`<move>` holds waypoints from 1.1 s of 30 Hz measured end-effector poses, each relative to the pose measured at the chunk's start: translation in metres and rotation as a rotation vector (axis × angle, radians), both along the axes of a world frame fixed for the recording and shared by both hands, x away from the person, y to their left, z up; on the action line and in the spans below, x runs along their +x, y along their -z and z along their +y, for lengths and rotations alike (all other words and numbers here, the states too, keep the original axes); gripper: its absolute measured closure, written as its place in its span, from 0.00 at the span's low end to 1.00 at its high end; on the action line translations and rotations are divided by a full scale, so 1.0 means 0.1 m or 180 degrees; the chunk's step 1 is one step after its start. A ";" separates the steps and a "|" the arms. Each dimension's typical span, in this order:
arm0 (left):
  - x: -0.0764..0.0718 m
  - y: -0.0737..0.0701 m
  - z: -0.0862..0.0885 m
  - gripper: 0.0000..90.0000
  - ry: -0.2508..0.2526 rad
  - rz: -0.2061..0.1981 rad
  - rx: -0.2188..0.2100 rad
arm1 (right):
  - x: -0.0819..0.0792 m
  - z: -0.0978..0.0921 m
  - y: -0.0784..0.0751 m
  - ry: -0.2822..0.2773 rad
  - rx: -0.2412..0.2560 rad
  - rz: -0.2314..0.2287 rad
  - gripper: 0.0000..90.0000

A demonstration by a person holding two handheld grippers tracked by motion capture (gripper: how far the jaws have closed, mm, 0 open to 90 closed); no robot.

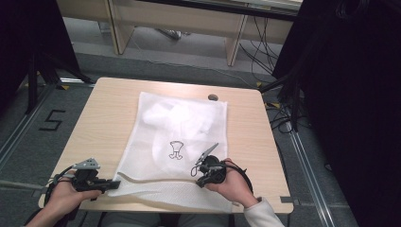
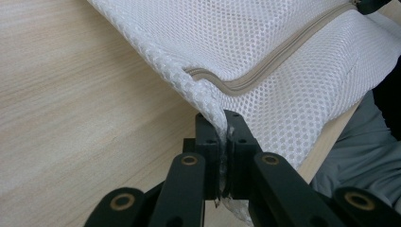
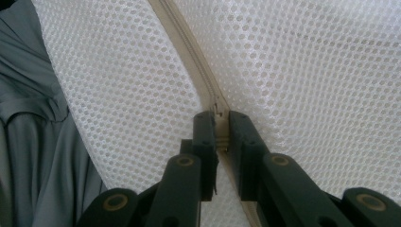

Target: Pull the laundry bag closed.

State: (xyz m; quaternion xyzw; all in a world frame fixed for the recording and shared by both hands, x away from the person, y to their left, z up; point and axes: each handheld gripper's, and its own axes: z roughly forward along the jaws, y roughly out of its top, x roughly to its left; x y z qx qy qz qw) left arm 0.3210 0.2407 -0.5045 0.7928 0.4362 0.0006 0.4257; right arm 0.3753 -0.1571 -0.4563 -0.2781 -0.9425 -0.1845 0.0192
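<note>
Left gripper (image 2: 222, 142) jaws clamp the mesh bag's (image 1: 175, 127) near-left corner. Right gripper (image 3: 220, 137) jaws pinch the zipper (image 3: 189, 52) pull; zipper runs left-right along the near edge of the desk (image 1: 101, 118).

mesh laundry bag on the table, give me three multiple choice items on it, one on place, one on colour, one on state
1. Where does the left claw grip the mesh laundry bag?
A. its near left corner
B. its far right corner
C. its middle

2. What colour is the bag's zipper tape?
A. black
B. beige
C. red

3. How do the jaws of the right claw stand?
A. wide open above the bag
B. shut on nothing
C. shut on the zipper pull

Answers:
1 A, since the left gripper view shows mesh pinched at the corner near the table edge.
2 B, since the tape runs tan against the white mesh in both gripper views.
3 C, since the right gripper view shows the jaws closed with the pull between them on the zipper line.
</note>
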 end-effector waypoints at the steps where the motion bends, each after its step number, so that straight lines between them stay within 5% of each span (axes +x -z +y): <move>1: 0.00 0.00 0.00 0.95 0.0000 0.0000 0.0000 | 0.00 0.00 0.00 0.0000 0.0000 0.0000 0.91; 33: 0.00 0.00 -0.01 0.95 0.0012 0.0003 -0.0014 | -0.03 -0.16 -0.01 0.0104 0.0014 0.0037 0.91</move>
